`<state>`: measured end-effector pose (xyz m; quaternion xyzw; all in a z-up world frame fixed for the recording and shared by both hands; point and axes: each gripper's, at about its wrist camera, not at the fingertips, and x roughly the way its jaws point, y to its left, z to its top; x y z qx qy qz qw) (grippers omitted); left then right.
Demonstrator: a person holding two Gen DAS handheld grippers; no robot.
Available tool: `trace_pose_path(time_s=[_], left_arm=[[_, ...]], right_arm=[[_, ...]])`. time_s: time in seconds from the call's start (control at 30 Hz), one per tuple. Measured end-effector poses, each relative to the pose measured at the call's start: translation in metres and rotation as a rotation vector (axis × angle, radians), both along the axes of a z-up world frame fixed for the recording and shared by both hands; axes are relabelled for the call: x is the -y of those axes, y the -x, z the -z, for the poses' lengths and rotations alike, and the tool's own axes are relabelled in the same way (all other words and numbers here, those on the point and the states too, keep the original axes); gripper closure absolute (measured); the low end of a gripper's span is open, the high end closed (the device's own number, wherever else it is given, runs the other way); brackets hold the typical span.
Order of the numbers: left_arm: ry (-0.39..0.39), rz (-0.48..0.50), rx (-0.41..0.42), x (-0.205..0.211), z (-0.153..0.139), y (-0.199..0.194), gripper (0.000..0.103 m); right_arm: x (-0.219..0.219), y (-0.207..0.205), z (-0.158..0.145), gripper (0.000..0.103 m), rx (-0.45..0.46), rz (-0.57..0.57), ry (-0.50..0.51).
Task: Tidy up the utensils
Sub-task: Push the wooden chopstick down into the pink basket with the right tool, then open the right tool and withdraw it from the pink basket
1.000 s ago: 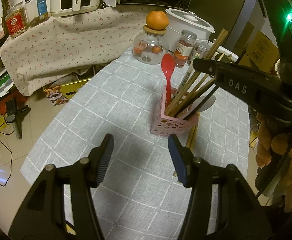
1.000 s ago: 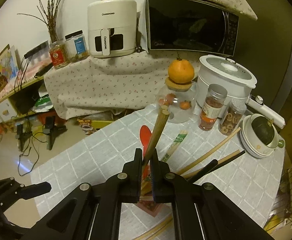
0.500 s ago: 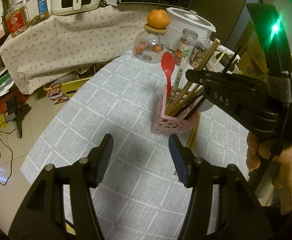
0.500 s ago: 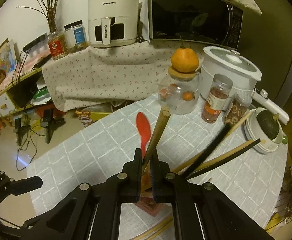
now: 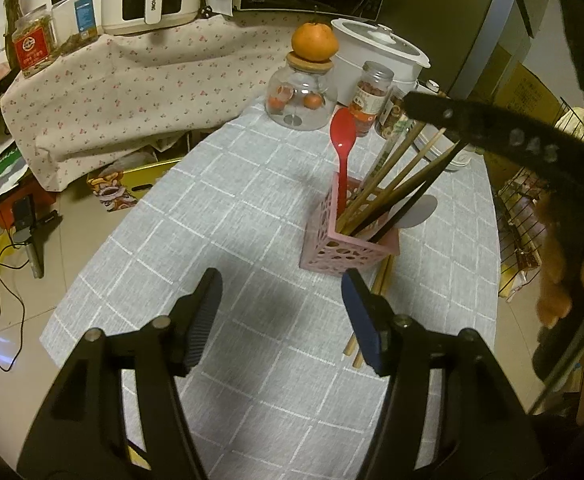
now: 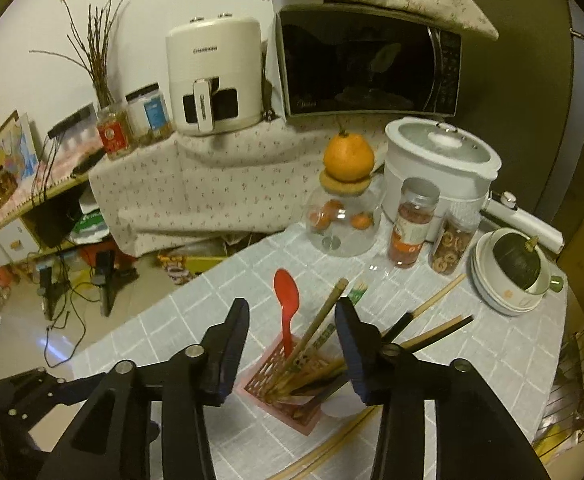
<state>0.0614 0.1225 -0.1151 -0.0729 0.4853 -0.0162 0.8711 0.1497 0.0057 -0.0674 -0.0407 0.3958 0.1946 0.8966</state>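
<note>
Fingers of our right gripper (image 6: 289,344) are opening above the pink holder (image 6: 292,394), nothing pinched; left gripper (image 5: 281,316) spread, empty. Risk: top-heavy holder tips toward 3 o'clock, where the chopsticks (image 5: 392,178) lean.

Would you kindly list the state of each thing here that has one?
Right claw: opening, empty.
Left claw: open, empty.
Holder: upright, holding chopsticks.
Red spoon: standing in holder.
Glass jar: corked, orange on top.
Pot: lidded.

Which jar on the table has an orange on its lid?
The round glass jar with the cork lid; the two slim jars beside it have nothing on top.
</note>
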Motion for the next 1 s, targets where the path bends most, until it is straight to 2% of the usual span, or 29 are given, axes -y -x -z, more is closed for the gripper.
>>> trace_pose_path(time_s=[0.1,0.23,0.4,0.7,1.0], left_arm=[[-0.006,0.003,-0.001,0.003,0.001,-0.001,0.039],[-0.016,0.008,-0.012,0.007,0.004,-0.005,0.038],[-0.027,0.020,-0.018,0.010,0.005,-0.007,0.038],[-0.020,0.010,-0.016,0.006,0.004,-0.004,0.038],[-0.019,0.005,-0.013,0.003,0.004,-0.004,0.038]], right_arm=[[0.004,0.001,-0.004,0.053,0.001,-0.008,-0.020],[0.006,-0.005,0.006,0.054,-0.038,-0.014,-0.034],[0.004,-0.009,0.008,0.054,-0.042,-0.023,-0.041],[0.001,-0.018,-0.014,0.053,-0.004,-0.033,-0.087],[0.005,-0.021,-0.028,0.053,0.023,-0.023,-0.091]])
